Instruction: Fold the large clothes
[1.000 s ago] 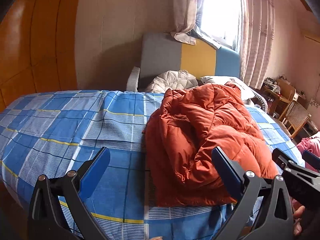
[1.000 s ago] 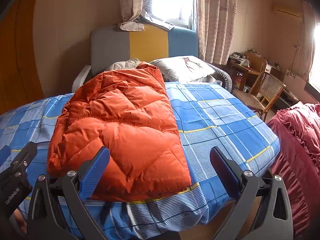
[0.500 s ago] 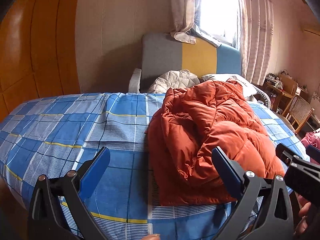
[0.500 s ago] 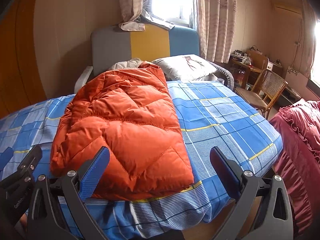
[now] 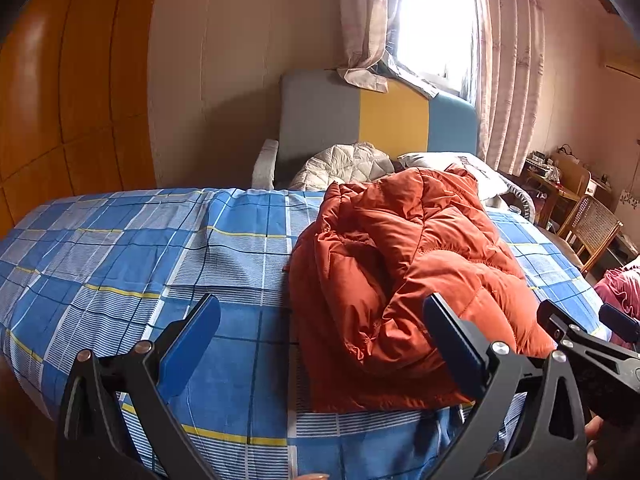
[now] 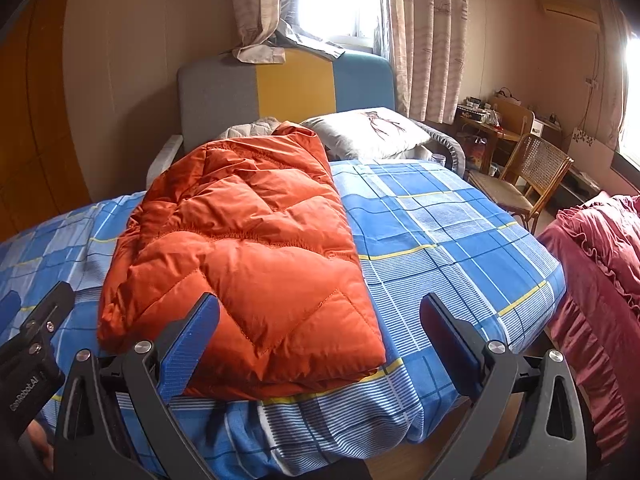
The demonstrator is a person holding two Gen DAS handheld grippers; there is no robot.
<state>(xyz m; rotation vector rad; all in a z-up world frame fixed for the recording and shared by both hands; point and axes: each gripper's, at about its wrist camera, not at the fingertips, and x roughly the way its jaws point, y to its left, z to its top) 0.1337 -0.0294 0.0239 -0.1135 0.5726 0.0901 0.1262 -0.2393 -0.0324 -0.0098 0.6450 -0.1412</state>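
Note:
An orange puffer jacket (image 5: 404, 280) lies folded lengthwise on the blue plaid bed (image 5: 140, 264), running from the near edge toward the headboard. It also shows in the right wrist view (image 6: 248, 256) on the bed (image 6: 440, 240). My left gripper (image 5: 322, 336) is open and empty, held back from the near edge, left of the jacket's hem. My right gripper (image 6: 320, 332) is open and empty, held back at the jacket's near right corner. Each gripper shows at the edge of the other's view.
A grey, yellow and blue headboard (image 6: 288, 88) with a pillow (image 6: 368, 132) and a white quilted item (image 5: 344, 164) stands at the far end. A wicker chair (image 6: 528, 176) and a cluttered desk stand right. A dark red bedspread (image 6: 600, 280) lies at the right.
Both grippers have drawn back slightly from the bed and stayed open. The jacket has not moved.

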